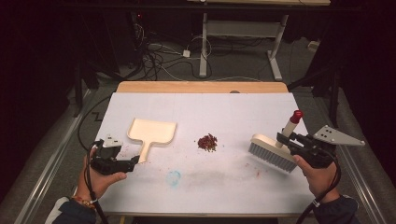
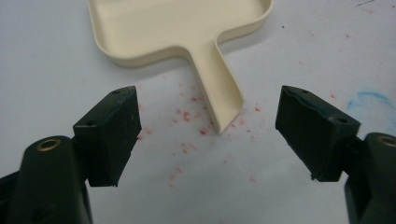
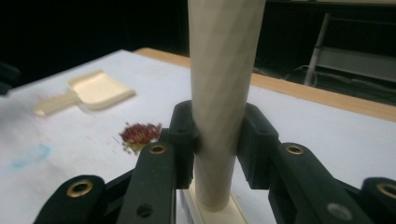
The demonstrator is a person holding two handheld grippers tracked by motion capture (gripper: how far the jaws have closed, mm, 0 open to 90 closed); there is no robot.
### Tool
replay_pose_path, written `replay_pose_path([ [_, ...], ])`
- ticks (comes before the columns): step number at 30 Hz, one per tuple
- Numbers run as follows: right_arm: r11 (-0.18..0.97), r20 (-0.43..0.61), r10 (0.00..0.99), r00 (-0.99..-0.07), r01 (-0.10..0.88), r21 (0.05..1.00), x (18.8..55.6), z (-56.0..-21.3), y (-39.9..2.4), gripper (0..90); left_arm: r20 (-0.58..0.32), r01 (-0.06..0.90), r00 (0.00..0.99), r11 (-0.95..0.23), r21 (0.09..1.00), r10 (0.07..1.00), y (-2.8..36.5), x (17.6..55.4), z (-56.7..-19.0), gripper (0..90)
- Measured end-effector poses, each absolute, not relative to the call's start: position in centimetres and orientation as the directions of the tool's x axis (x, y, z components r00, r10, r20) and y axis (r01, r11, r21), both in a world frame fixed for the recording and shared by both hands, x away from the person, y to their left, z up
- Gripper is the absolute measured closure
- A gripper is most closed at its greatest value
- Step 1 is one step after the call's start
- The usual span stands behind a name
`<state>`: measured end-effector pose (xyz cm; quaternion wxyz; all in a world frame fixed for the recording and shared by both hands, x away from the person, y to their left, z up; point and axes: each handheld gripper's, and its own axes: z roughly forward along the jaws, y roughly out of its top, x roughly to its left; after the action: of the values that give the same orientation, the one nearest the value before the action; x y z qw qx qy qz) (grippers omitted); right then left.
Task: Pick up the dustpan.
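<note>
Nearest me, both hands at the table's (image 1: 280, 196) front edge, one gripper each. Left gripper (image 1: 133, 162) sits low at the front left, jaws spread wide with nothing between them. In the left gripper view I see the dustpan's (image 2: 182, 28) handle end lying on the surface between and just beyond the two pads, touching neither. Red specks dot the white surface around that handle end. Dustpan is cream, flat on the table, pan part toward the far side, handle pointing back at my left gripper.

Right gripper (image 1: 286, 138) is clamped on the brush (image 1: 273, 154) handle; in the right gripper view both pads press the pale shaft from either side. Brush stands at the front right, bristles down on the table, red-capped handle tilted up and away.

Crumbs (image 1: 207, 142), a small reddish pile, lie mid-table between dustpan and brush, apart from both. Faint blue smear (image 1: 173, 178) lies nearer the front.
</note>
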<state>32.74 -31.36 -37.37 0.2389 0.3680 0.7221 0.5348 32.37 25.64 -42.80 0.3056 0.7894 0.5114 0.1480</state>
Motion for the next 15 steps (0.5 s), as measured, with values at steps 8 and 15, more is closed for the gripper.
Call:
replay_pose_path([
  [8,0.188,0.006,0.794,-0.607,0.254,0.949,32.5,-37.1,-30.9,70.5,-0.094,0.763,0.438,-0.315,0.564,0.894,24.4,34.9,-44.8,20.5],
  [15,0.203,-0.01,0.798,-0.603,0.253,0.946,32.2,-37.2,-30.7,70.5,-0.101,0.81,0.427,-0.33,0.485,0.898,21.7,38.8,-47.1,23.2],
])
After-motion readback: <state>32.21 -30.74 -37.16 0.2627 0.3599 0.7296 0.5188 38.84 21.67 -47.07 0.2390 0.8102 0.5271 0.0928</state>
